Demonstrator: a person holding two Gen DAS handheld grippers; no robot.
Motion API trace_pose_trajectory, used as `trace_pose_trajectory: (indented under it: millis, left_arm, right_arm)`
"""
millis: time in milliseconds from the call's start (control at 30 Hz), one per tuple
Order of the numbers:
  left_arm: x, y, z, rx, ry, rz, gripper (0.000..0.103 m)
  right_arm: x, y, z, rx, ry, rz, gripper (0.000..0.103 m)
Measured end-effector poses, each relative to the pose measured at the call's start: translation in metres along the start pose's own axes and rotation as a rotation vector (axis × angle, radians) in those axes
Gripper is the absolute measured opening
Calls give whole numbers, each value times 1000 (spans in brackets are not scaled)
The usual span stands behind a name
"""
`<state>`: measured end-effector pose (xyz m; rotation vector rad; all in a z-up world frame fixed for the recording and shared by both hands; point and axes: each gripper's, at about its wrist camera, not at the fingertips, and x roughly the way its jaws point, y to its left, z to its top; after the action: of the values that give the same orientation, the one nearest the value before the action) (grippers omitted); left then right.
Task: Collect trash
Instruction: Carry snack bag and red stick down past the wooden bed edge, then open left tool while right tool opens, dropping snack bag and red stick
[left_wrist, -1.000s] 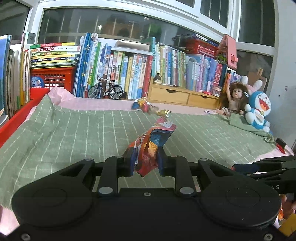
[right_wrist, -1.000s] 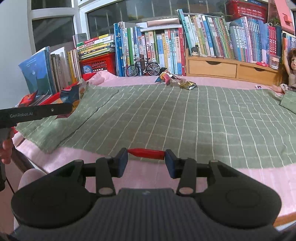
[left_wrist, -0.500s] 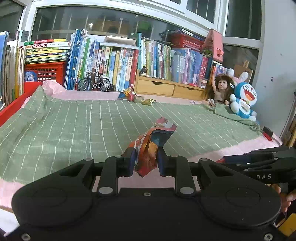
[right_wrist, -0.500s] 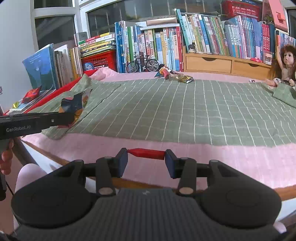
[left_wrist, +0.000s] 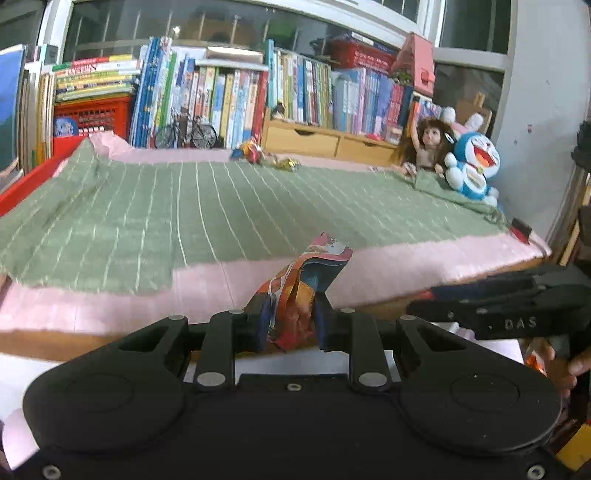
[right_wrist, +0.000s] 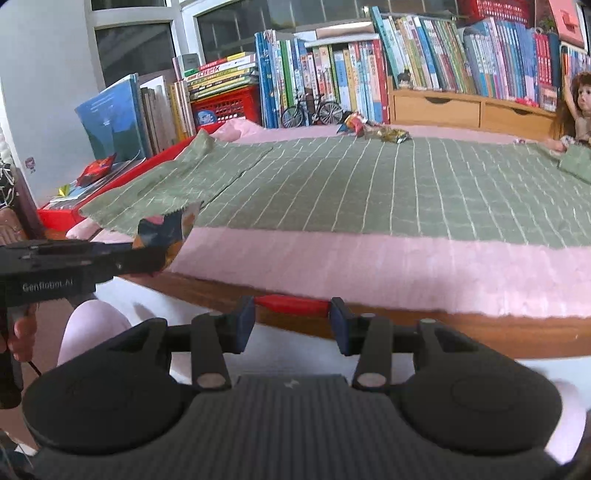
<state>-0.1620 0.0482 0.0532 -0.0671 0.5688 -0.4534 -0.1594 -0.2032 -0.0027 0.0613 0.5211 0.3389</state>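
My left gripper (left_wrist: 290, 326) is shut on a crumpled colourful snack wrapper (left_wrist: 306, 273), held off the bed's near edge. The same wrapper (right_wrist: 166, 230) shows in the right wrist view at the tip of the left gripper's body (right_wrist: 74, 262). Between the pads of my right gripper (right_wrist: 291, 321), which is shut on it, sits a flat red wrapper (right_wrist: 291, 304). More wrappers (left_wrist: 266, 157) lie at the far side of the bed, also seen as wrappers (right_wrist: 373, 127) from the right. The right gripper's body (left_wrist: 517, 299) shows at the right.
A green striped blanket (left_wrist: 221, 206) covers a pink mattress (left_wrist: 110, 306). Books (left_wrist: 221, 99), a red crate (left_wrist: 92, 114), wooden drawers (left_wrist: 332, 142), a toy bicycle (left_wrist: 188, 133), a doll (left_wrist: 424, 144) and a blue plush (left_wrist: 472, 166) line the back. A red packet (right_wrist: 96, 170) lies on books.
Both grippers have pulled back from over the bed to beyond its near edge, each keeping hold of its wrapper. The bed's wooden side and white floor now show.
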Motion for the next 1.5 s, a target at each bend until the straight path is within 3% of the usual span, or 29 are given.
trace_pose_trajectory:
  millis: [200,500,600,733,1133,1167,1233,1300,1400,1500]
  left_arm:
    - [-4,-7,-21,-2,74,-20,23]
    - [8,-16,-55,14,206,-55,23]
    - [18,-17,-70,-10,263,-66,23]
    - [32,-12,-88,-53,335,-67,23]
    - [53,-10,-95,-47,363,-46,27]
    - [54,-11,-95,-46,365,-43,32]
    - [56,-12,-96,-49,366,-39,52]
    - [59,-9,-96,-70,356,-4,94]
    - [62,-3,-94,-106,344,26,103]
    - [65,1,-93,-104,363,45,103]
  right_arm:
    - [2,4,-15,0,40,19,49]
    - [13,10,-43,-36,111,-29,49]
    - [23,11,-57,-32,154,-58,49]
    - [28,8,-70,24,182,-35,49]
    - [27,4,-77,57,204,-50,49]
    - [28,4,-77,58,204,-51,49]
    - [28,3,-77,63,203,-54,49]
    - [29,2,-76,72,203,-57,49]
    - [30,0,-76,83,204,-61,49]
    - [31,-2,-76,90,209,-64,49]
